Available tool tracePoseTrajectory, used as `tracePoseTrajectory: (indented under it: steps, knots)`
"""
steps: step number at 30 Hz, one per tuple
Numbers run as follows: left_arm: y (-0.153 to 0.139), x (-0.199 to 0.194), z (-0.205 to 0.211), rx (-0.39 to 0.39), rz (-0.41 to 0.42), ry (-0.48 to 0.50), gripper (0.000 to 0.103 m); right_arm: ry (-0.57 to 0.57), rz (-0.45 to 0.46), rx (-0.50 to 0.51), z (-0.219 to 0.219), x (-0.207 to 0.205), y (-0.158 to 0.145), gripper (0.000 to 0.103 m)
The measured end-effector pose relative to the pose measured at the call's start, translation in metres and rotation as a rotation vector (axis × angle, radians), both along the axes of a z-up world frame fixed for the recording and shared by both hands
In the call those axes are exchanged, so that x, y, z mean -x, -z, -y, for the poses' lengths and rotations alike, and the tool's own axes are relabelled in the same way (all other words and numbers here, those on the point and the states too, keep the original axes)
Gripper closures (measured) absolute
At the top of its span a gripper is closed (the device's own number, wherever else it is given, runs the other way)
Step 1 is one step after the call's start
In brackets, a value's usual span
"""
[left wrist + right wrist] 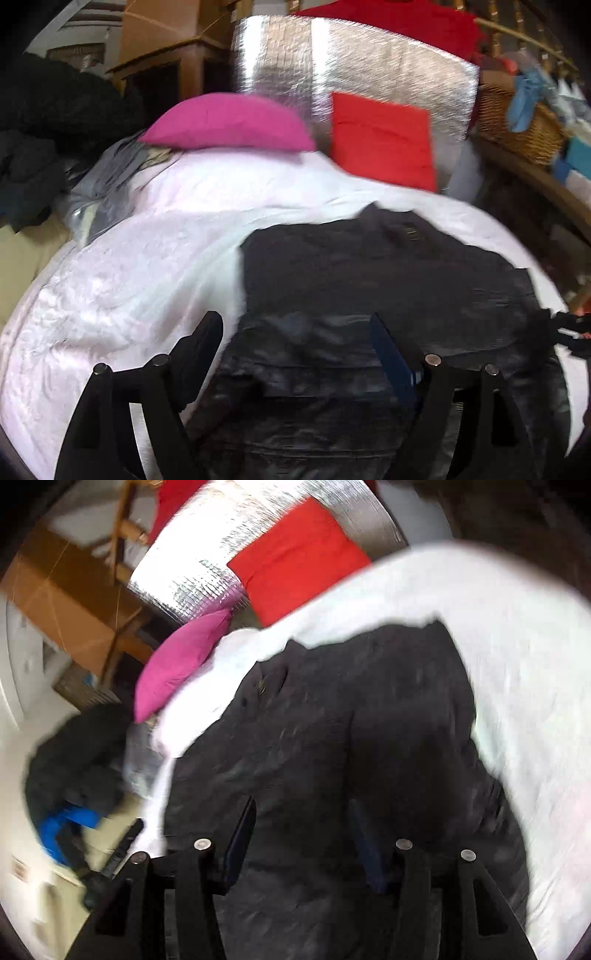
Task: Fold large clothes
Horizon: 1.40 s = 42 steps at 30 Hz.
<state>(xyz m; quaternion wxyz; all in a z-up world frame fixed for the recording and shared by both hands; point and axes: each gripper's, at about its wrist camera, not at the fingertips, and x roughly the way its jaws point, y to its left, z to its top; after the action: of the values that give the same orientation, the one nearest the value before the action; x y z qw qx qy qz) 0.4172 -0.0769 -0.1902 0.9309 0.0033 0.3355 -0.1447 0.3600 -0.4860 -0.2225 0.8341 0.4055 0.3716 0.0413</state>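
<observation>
Your left gripper (295, 343) and right gripper (303, 827) (both spread, grasping nothing) hover over the dark crumpled jacket (369, 266) on the white-quilted bed (129, 266).

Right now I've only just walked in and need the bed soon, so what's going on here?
A person with a handheld gripper in each hand is folding a large black garment spread on the white quilted bedcover. Both the left gripper and right gripper hang open over the cloth, gripping nothing. A magenta pillow and red cushion sit at the bed's far end.
</observation>
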Motion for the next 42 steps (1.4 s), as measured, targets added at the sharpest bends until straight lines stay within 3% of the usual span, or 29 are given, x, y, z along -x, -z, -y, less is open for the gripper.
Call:
tracePoseTrajectory:
  steps: [2,5,8,11,13,17,18,19,20,25,27,30,33,35,36,37,38,42]
  knots:
    - [0.004,0.002,0.01,0.006,-0.026,0.063,0.019,0.008,-0.022,-0.11,0.0,0.005,0.011,0.045]
    - [0.018,-0.004,0.018,0.025,-0.116,0.101,0.019,0.033,-0.091,-0.192,-0.002,0.002,0.03,0.045]
    - [0.049,-0.019,0.022,0.001,-0.288,0.094,0.019,0.074,-0.163,-0.238,0.001,-0.005,0.048,0.045]
    - [0.062,-0.028,0.018,0.02,-0.339,0.071,0.019,0.108,-0.179,-0.347,0.005,-0.014,0.065,0.043]
    - [0.061,-0.027,0.018,0.026,-0.337,0.071,0.019,0.129,-0.143,-0.39,0.005,-0.019,0.067,0.033]
    - [0.06,-0.028,0.019,0.026,-0.327,0.075,0.019,0.176,-0.065,-0.326,0.0,-0.028,0.062,0.033]
    - [0.059,-0.027,0.019,0.027,-0.325,0.075,0.019,0.192,-0.054,-0.306,-0.001,-0.027,0.06,0.039]
    - [0.057,-0.026,0.019,0.032,-0.32,0.076,0.019,0.205,-0.042,-0.257,-0.003,-0.026,0.055,0.06]
    - [0.055,-0.024,0.017,0.04,-0.313,0.078,0.019,0.205,-0.031,-0.213,-0.004,-0.025,0.049,0.072]
    - [0.041,-0.019,0.015,0.072,-0.243,0.082,0.019,0.259,0.124,0.043,-0.01,-0.011,-0.002,0.077]
    - [0.039,-0.017,0.018,0.058,-0.23,0.093,0.019,0.254,0.073,0.094,-0.009,-0.017,0.002,0.077]
    - [0.053,-0.022,0.026,-0.036,-0.267,0.073,0.019,0.197,-0.091,0.015,-0.006,-0.033,0.036,0.077]
    - [0.064,-0.032,0.016,0.02,-0.352,0.053,0.019,0.176,-0.126,-0.069,-0.003,-0.034,0.039,0.073]
    - [0.059,-0.034,0.008,0.069,-0.359,0.037,0.019,0.152,-0.127,-0.123,0.0,-0.027,0.034,0.068]
    - [0.055,-0.034,0.004,0.082,-0.34,0.031,0.019,0.133,-0.129,-0.142,0.002,-0.022,0.029,0.061]
    - [0.05,-0.032,0.001,0.088,-0.317,0.027,0.019,0.117,-0.129,-0.146,0.003,-0.018,0.026,0.042]
    - [0.045,-0.031,-0.001,0.096,-0.298,0.027,0.019,0.099,-0.116,-0.141,0.005,-0.012,0.019,0.036]
    - [0.03,-0.027,-0.01,0.157,-0.245,0.023,0.019,0.088,0.001,-0.043,0.017,0.018,-0.016,0.035]
